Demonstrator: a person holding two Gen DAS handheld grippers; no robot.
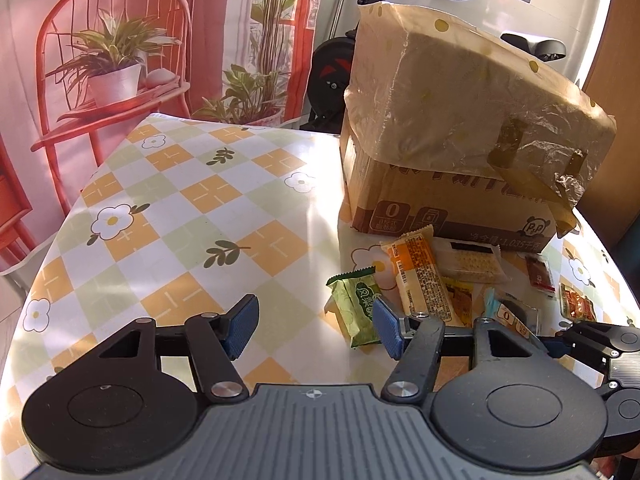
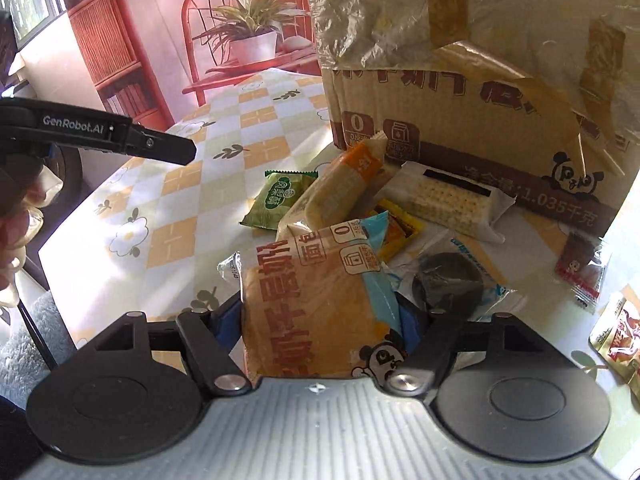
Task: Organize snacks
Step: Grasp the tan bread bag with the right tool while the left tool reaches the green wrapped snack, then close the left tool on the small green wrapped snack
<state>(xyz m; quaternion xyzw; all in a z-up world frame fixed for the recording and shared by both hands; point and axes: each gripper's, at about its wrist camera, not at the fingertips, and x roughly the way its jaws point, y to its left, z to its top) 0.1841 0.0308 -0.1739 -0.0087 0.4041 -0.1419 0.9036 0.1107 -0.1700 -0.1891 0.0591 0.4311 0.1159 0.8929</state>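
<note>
A round table (image 1: 168, 208) in a checked orange, green and white floral cloth carries a brown cardboard box (image 1: 448, 204) draped in clear plastic near its far edge. In front of the box lies a heap of wrapped snacks. The right gripper (image 2: 320, 316) clamps an orange bread packet (image 2: 312, 312) printed with a panda. The left gripper (image 1: 312, 326) hangs wide and empty, one blue pad overlapping a green snack packet (image 1: 358, 306).

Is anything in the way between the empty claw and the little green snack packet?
Nothing visible is. The left gripper is open above bare tablecloth, and the green packet lies flat right beside its right-hand finger, which overlaps the packet's edge in the left wrist view. The other snacks lie beyond it.
</note>
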